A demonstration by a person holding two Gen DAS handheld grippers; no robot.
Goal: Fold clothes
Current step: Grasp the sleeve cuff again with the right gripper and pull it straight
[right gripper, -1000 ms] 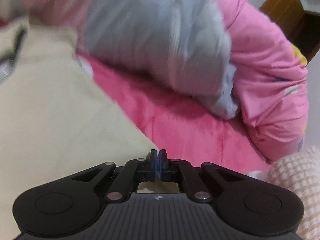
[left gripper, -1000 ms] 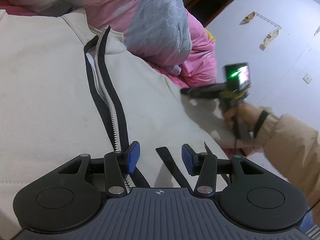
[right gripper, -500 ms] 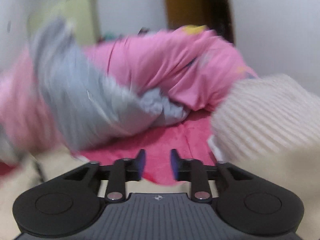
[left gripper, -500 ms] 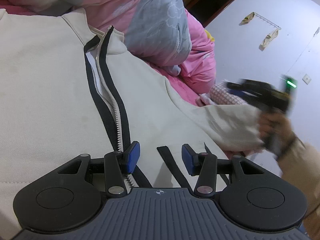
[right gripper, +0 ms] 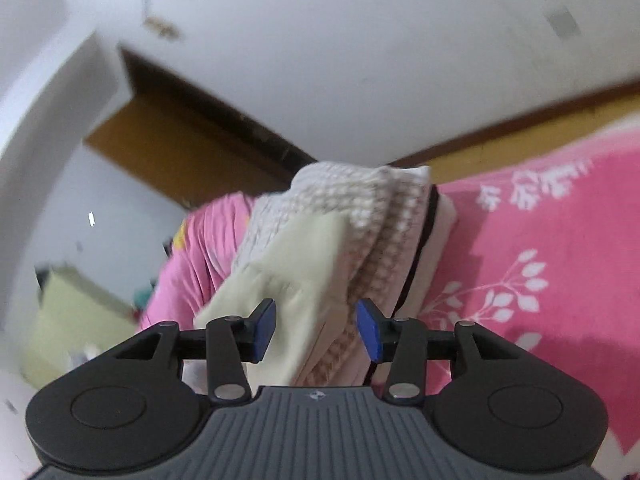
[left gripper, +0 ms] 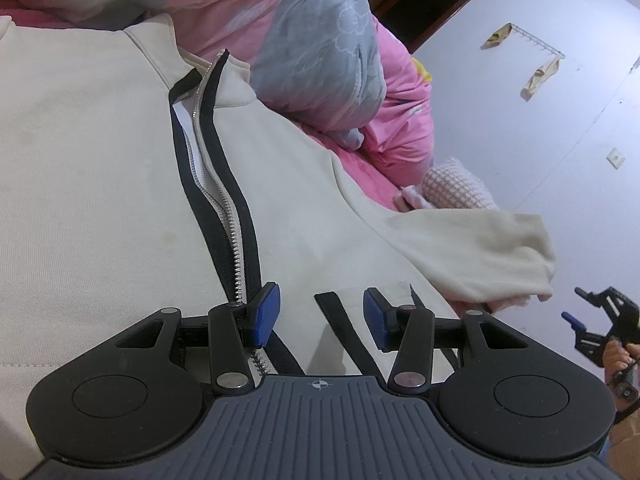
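On the bed (left gripper: 372, 184), a cream zip-up jacket (left gripper: 100, 184) lies spread flat across the pink bedding, its black-edged zipper (left gripper: 218, 200) running from the collar toward the near edge and partly undone. The left gripper (left gripper: 320, 322) hovers low over the jacket's hem just beside the zipper, jaws held at a middling gap with nothing pressed between the pads, probably waiting to pin or pick up the front panel. The jacket's sleeve (left gripper: 476, 256) stretches out toward the bed's right edge, its cuff bunched and lying loose, so it looks dropped there to straighten it before folding inward. The right gripper (right gripper: 316, 330) hangs off that same edge, its jaws having just been opening; in its own view cream fabric and a waffle-knit garment (right gripper: 360, 216) show beyond the gap, but the pads press on neither. A heap of pink and grey quilt (left gripper: 312, 40) crowds the far side, leaving the jacket the flat area.
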